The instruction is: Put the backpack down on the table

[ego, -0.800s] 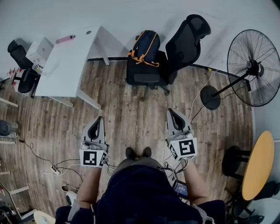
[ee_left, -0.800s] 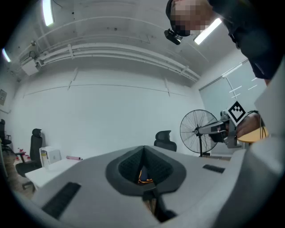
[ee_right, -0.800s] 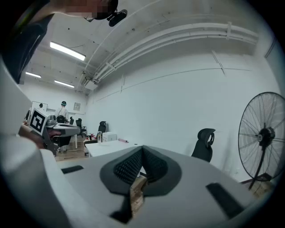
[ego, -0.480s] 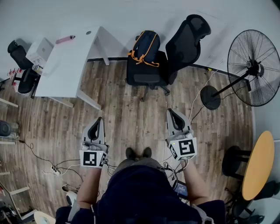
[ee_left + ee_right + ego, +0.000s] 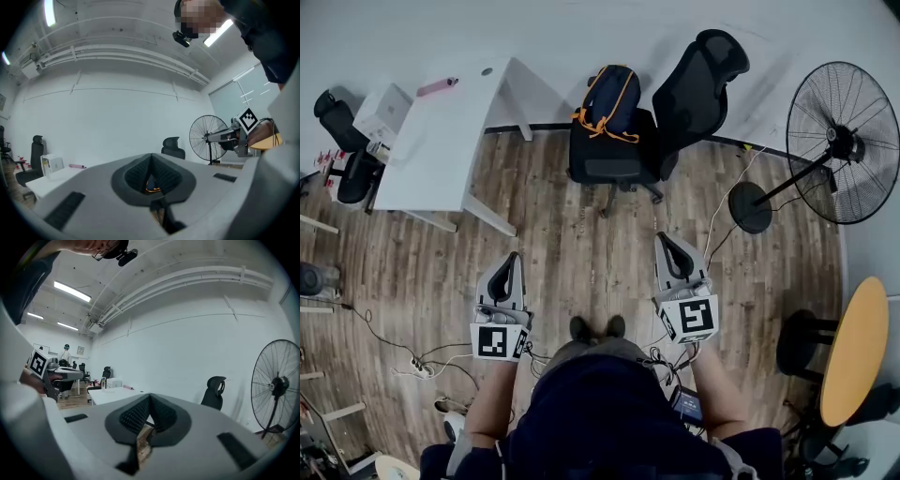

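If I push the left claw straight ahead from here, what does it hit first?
Most likely the backpack on the office chair: the left gripper view shows it dead ahead, framed by the left claw. Only open floor lies before it, though depth is hard to judge.

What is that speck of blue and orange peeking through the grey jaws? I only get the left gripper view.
Observer: That is a blue backpack with orange trim. It stands on the seat of a black office chair.
Operator: Is either gripper holding it?
Observer: No. The left gripper and the right gripper both hang over the wooden floor, well short of the chair, with their jaws together and nothing between them.
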### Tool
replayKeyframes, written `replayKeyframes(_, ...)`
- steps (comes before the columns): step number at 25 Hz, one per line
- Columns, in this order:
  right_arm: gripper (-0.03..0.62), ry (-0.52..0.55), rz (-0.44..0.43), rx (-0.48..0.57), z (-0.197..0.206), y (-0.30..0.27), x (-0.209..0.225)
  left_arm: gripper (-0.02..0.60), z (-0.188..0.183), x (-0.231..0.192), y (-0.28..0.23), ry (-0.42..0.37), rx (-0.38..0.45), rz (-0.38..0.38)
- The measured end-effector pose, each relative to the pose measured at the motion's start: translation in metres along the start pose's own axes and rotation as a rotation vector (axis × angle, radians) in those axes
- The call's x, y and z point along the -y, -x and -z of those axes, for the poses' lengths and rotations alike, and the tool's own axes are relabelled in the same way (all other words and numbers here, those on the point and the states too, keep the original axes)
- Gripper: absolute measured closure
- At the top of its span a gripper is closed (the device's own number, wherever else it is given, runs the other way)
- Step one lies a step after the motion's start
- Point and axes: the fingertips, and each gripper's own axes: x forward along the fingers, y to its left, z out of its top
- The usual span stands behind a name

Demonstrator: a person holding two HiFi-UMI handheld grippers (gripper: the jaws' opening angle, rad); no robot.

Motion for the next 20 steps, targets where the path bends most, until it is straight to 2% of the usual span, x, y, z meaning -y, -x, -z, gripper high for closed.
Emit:
replayKeyframes(3,0.594,-0.005,0.011,0.012,-0.002,0.001,0.002,0.578,0.001,0.0,0.001,-0.003,-0.005,0.004)
replayKeyframes(6,0.591,0.034,0.005,0.023,-0.006,-0.001,0.001,0.578,0.001,-0.001,0.002,-0.002,-0.004,0.007)
replayKeyframes(9,0.537,0.036,-0.006,0.041,-0.011,-0.004,0.001,0.578,0.002,-0.001,0.002,-0.001,-0.002,0.014)
replayKeyframes(11,0.49,0.03,-0.012,0.057,-0.014,-0.004,0.002,0.578,0.001,-0.001,0.002,-0.002,-0.002,0.018)
replayKeyframes(16,0.325,0.024,-0.041,0.094,-0.023,-0.007,-0.001,0.578,0.0,-0.005,0.006,0.007,-0.001,0.02)
replayKeyframes(19,0.164,0.039,-0.052,0.111,-0.029,-0.011,-0.005,0.578,-0.001,-0.007,0.007,0.009,0.0,0.028)
replayKeyframes(20,0.141,0.05,-0.054,0.11,-0.03,-0.013,-0.006,0.578,-0.001,-0.008,0.007,0.009,0.001,0.03)
